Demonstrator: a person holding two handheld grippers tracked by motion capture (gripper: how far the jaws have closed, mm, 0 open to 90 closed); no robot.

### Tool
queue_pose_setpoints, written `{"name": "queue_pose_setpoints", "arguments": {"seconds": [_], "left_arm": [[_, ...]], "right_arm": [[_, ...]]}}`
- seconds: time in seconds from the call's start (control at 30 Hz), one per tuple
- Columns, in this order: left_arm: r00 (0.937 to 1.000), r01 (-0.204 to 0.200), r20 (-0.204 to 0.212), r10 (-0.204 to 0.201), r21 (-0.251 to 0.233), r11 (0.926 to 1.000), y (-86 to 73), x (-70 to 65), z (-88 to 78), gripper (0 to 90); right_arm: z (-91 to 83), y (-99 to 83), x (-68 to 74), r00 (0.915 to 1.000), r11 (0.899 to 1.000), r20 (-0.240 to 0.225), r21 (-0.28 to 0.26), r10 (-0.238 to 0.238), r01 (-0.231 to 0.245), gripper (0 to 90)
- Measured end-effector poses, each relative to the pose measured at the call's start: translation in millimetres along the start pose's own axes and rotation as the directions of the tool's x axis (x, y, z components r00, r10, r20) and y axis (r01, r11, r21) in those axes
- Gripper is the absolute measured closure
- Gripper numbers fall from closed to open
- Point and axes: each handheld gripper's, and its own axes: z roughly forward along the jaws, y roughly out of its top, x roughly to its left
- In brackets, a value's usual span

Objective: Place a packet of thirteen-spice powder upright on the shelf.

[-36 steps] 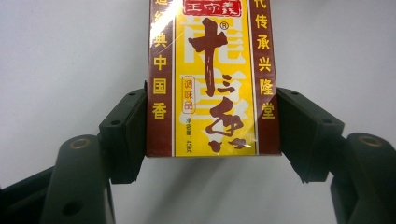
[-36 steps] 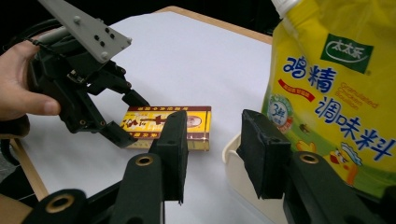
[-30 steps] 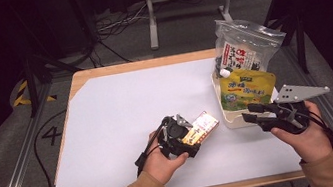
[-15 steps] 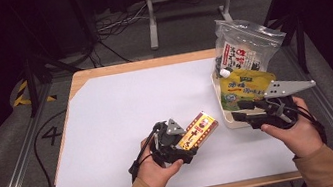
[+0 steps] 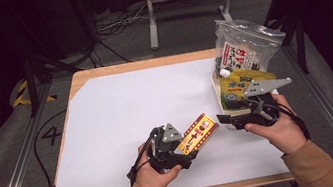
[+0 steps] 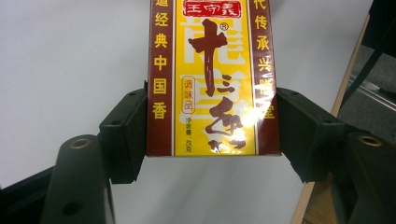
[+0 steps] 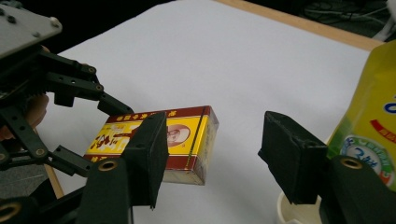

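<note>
A red and yellow box [image 5: 200, 129] printed with Chinese characters is lifted off the white table top [image 5: 131, 109]. My left gripper [image 5: 186, 147] is shut on the box's near end. In the left gripper view both pads press on the long sides of the box [image 6: 212, 70]. My right gripper [image 5: 221, 119] points left at the box's free end from a short way off. Its jaws have just been opening and stand wide. The right gripper view has the box [image 7: 182, 135] just beyond my right gripper [image 7: 217, 140], with no pad touching it.
A white tray [image 5: 217, 96] at the table's right edge holds a yellow pouch [image 5: 241, 84], with a clear bag with a white label [image 5: 243, 48] behind it. The pouch [image 7: 373, 126] is close beside my right gripper's right jaw. The table's front edge is near both hands.
My right gripper has moved left from the tray toward the box, and its jaws have spread wider. The left hand has shifted slightly, still gripping the box.
</note>
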Motion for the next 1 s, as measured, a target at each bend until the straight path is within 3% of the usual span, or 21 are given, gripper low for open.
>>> {"name": "queue_pose_setpoints", "arguments": {"seconds": [0.23,0.73,1.0], "left_arm": [[0.9998,-0.017,-0.006,0.017,-0.010,0.9998,-0.8,-3.9,-1.7,32.4],[0.9994,-0.032,-0.017,0.031,-0.020,0.9993,-2.1,-8.5,-2.8,32.4],[0.9990,-0.040,-0.019,0.040,-0.030,0.9987,-2.2,-11.0,-2.9,32.4]], "right_arm": [[13.3,1.4,-1.9,0.9984,0.998,-0.037,0.044,0.042,-0.040,42.1],[30.2,1.6,-4.7,0.9913,0.989,-0.066,0.105,0.114,-0.106,40.3],[38.9,-1.6,-8.5,0.9794,0.978,-0.100,0.136,0.175,-0.161,36.7]]}}
